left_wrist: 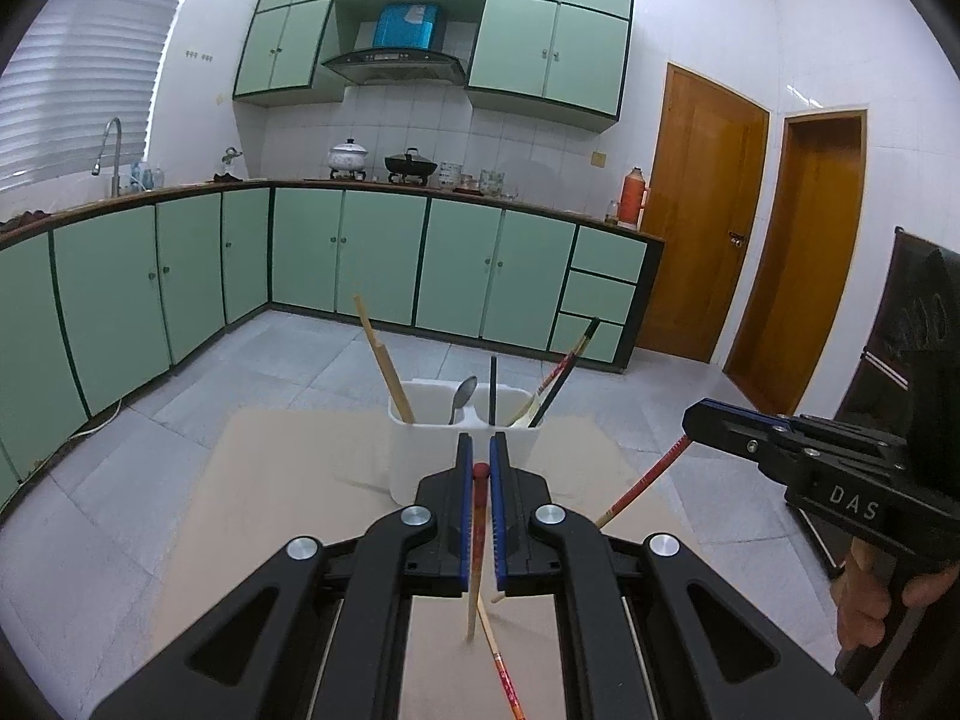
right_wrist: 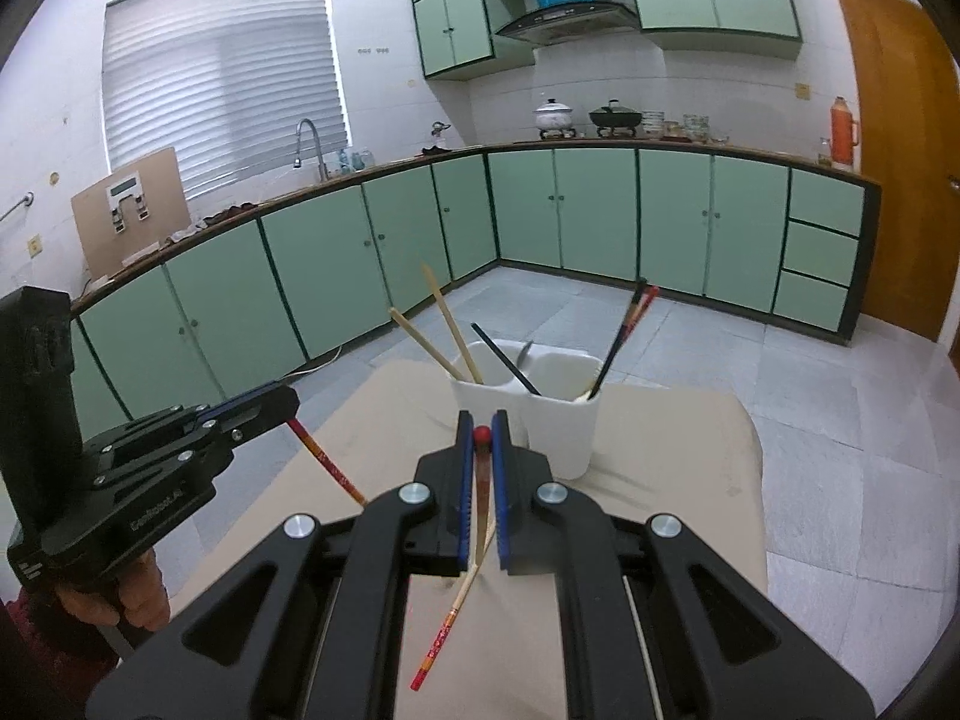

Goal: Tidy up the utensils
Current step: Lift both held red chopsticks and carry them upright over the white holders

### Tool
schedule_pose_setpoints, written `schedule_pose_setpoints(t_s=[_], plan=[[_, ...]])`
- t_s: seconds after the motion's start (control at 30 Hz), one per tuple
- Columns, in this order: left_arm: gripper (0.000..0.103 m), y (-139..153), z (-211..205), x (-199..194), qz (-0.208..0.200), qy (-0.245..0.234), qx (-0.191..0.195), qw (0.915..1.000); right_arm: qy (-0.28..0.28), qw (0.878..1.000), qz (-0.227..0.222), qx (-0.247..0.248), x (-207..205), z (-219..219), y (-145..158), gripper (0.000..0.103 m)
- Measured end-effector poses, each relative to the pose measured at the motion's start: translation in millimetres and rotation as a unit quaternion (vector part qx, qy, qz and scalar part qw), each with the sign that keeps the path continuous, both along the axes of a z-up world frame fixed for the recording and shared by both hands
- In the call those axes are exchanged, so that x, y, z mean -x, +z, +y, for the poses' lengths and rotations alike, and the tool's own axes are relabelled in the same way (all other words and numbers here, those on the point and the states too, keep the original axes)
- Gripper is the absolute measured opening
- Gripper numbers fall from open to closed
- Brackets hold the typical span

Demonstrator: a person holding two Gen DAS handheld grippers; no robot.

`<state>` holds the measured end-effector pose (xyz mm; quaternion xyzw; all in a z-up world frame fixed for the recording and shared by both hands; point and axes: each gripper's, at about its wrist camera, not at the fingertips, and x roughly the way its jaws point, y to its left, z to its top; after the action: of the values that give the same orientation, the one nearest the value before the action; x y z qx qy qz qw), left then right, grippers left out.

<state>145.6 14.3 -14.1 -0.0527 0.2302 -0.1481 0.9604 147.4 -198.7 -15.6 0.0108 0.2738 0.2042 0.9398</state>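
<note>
Left wrist view: both claws loaded, holder just ahead

Left claw [left_wrist: 481, 459] pinched shut on a red-tipped bamboo chopstick [left_wrist: 478, 546]. Red knob sits at the fingertips; pale tail hangs down behind the fingers. A second loose chopstick with a red patterned end [left_wrist: 503, 663] lies on the beige counter [left_wrist: 288, 480] below, crossing under the held one.

Right wrist view: right claw [right_wrist: 482, 433] likewise clamped on its own red-tipped chopstick [right_wrist: 480, 495]. From the left view this stick [left_wrist: 645, 483] slants down toward the counter.

White plastic two-compartment utensil holder [left_wrist: 420, 456] stands on the counter just beyond both claws. Left compartment: bamboo sticks [left_wrist: 384, 360] and a metal spoon [left_wrist: 463, 396]. Right compartment: black chopstick [left_wrist: 492, 390], plus dark and red-patterned chopsticks [left_wrist: 567, 369] leaning right.

Step in hand, as I judge it: drop the held chopsticks into the holder.

To do it well:
- Raise each stick so its tail clears the rim.
- Tilt it near upright over the right compartment, with its matching red ones.
- Avoid the sticks leaning out; a knock could tip the light holder.
- Go one claw at a time; they sit close together.
- Release only once the tail is well inside.
</note>
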Motion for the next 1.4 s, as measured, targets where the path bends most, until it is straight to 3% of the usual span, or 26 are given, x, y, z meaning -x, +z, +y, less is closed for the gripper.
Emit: schedule_pose_setpoints(t_s=[0.37,0.67,0.9,1.1,1.4], plan=[[0.005,38.7,4.9,-11.1,-0.040,-0.011,0.007,0.9991,0.006,0.999,-0.032,-0.007,-16.0,-9.4,44.9,0.005],[0.005,98.7,-1.4,-42.8,-0.106,-0.012,0.007,0.9943,-0.007,0.997,-0.079,0.006,-43.6,-18.8,97.8,0.005],[0.005,131.3,-5.7,-79.1,-0.137,0.003,-0.001,0.9906,-0.017,0.996,-0.080,0.021,-73.6,-19.1,105.4,0.005],[0.005,130.7,-7.0,-107.3,-0.140,0.014,-0.003,0.9901,-0.026,0.997,-0.068,0.036,-100.3,-12.8,93.2,0.005],[0.005,88.1,-8.6,-156.4,-0.098,0.022,0.010,0.9949,-0.043,0.997,-0.043,0.042,-136.6,-5.4,62.9,0.005]])
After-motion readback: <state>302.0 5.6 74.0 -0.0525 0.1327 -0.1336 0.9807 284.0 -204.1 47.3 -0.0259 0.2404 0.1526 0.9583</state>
